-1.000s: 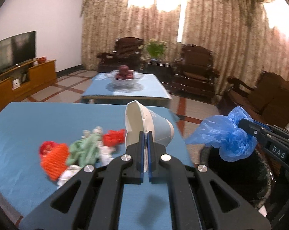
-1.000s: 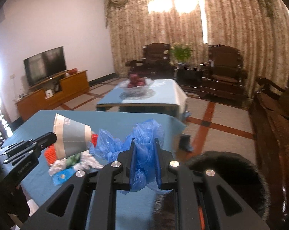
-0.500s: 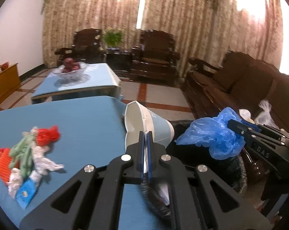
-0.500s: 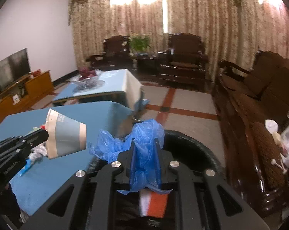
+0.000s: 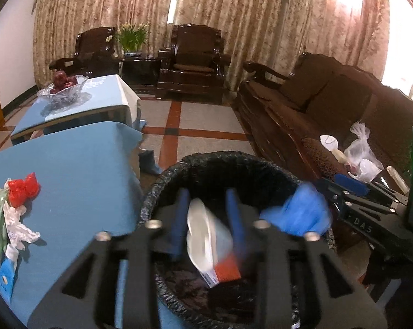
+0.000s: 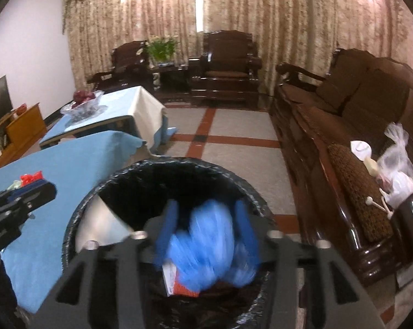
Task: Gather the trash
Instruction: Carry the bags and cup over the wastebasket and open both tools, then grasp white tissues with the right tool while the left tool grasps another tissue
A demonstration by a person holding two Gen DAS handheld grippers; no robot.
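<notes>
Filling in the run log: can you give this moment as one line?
left gripper: open, paper cup dropping | right gripper: open, blue bag dropping | both over bin | scraps left on table

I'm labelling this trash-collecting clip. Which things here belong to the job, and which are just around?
Job: paper cup and blue plastic bag between open grippers over the black-lined bin; leftover scraps on the blue table.
Around: fruit bowl, armchairs, sofa, potted plant.
</notes>
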